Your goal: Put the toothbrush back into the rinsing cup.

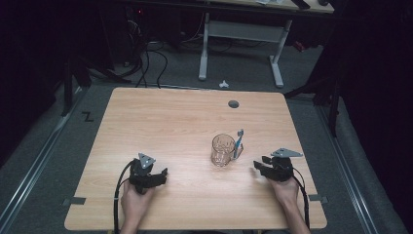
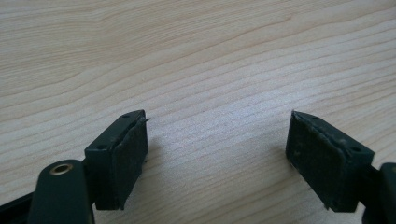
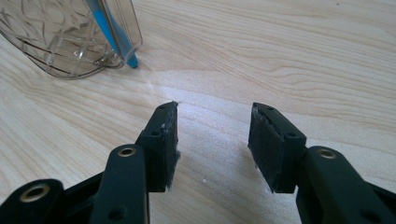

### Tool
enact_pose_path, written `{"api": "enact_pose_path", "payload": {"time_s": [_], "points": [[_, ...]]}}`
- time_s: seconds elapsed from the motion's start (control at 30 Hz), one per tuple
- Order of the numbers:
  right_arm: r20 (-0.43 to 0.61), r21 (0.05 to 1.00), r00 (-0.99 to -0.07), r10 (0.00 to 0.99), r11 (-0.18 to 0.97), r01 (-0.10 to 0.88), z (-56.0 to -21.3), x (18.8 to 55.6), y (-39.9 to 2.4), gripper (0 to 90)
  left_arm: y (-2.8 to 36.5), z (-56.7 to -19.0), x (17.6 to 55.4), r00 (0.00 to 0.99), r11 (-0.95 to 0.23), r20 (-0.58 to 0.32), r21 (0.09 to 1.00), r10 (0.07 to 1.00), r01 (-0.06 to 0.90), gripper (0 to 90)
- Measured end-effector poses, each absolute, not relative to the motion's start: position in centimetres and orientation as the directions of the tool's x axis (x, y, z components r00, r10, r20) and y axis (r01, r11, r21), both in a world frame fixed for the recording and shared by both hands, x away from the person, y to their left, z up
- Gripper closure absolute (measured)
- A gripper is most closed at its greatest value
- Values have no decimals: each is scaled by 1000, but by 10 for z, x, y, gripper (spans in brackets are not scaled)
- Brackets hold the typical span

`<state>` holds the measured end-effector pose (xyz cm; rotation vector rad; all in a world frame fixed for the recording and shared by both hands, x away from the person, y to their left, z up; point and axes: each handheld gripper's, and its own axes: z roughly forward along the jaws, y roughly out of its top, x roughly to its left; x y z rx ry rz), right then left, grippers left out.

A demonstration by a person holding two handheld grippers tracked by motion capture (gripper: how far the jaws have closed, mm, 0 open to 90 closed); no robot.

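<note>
A clear patterned glass mug [image 1: 223, 150] stands on the wooden table [image 1: 160, 126], right of centre. A blue toothbrush [image 1: 238, 144] leans upright against the mug's right side, its lower end on the table. In the right gripper view the mug [image 3: 65, 35] and the toothbrush [image 3: 114, 35] sit at the upper left. My right gripper [image 1: 257, 166] rests just right of the mug, open, nothing between its jaws [image 3: 212, 140]. My left gripper [image 1: 160, 176] lies near the front left, open over bare wood [image 2: 217, 154].
A round cable hole [image 1: 234, 104] is near the table's far edge. Behind the table stand a white desk frame [image 1: 241, 46] and floor cables [image 1: 146, 63]. Metal brackets [image 1: 74, 201] mark the front corners.
</note>
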<state>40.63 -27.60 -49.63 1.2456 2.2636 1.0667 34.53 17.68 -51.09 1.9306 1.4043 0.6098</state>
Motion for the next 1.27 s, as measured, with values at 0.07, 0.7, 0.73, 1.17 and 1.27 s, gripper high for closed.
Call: {"api": "enact_pose_path", "payload": {"time_s": [0.07, 0.7, 0.73, 1.17, 1.27], "points": [[55, 745, -550, 833, 332, 578, -498, 407, -275, 520, 177, -511, 345, 313, -201, -12, 742, 950, 639, 215], [-21, 735, -528, 849, 371, 568, -504, 408, -268, 402, 177, -511, 345, 313, -201, -12, 742, 950, 639, 215], [-20, 734, -523, 852, 368, 571, -504, 408, -268, 399, 177, -511, 345, 313, -201, -12, 742, 950, 639, 215], [-21, 733, -528, 849, 372, 570, -504, 408, -267, 377, 177, -511, 345, 307, -197, -12, 742, 952, 641, 215], [-20, 733, -528, 849, 372, 570, -504, 408, -267, 377, 177, -511, 345, 307, -197, -12, 742, 952, 641, 215]]}}
